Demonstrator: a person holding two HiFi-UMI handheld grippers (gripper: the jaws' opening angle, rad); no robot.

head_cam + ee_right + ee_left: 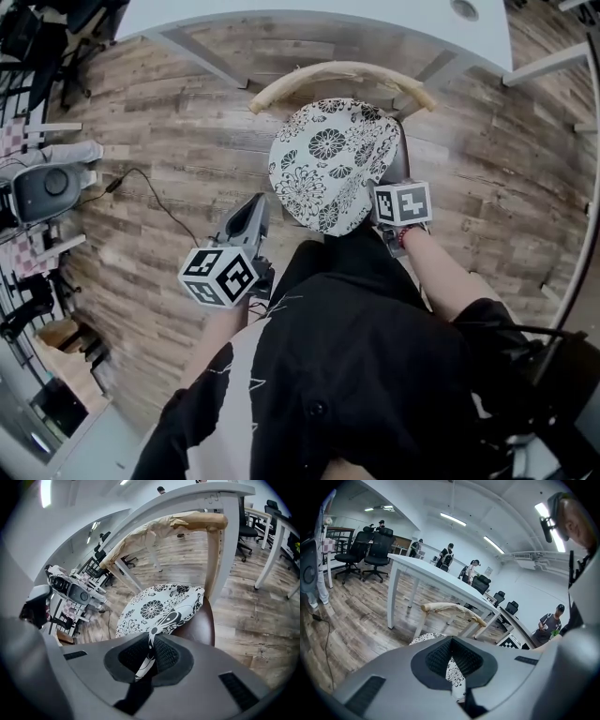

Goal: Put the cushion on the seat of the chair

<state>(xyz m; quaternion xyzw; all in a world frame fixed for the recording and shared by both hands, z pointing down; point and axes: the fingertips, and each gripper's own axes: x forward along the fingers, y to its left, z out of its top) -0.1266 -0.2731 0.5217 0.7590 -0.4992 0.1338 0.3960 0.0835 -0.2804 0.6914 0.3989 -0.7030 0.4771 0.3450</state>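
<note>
Over the chair's (339,75) seat (202,623), the floral cushion (328,164) covers most of the brown surface, just in front of the backrest. My left gripper (452,663) is pinched tight on the cushion's near-left edge and my right gripper (150,658) on its near-right. I judge placement nearly done. What's left is settling it flat on the seat and releasing both.

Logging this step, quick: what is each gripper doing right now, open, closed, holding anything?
Left gripper: closed, pinching an edge of the cushion.
Right gripper: closed, pinching another edge of the same cushion.
</note>
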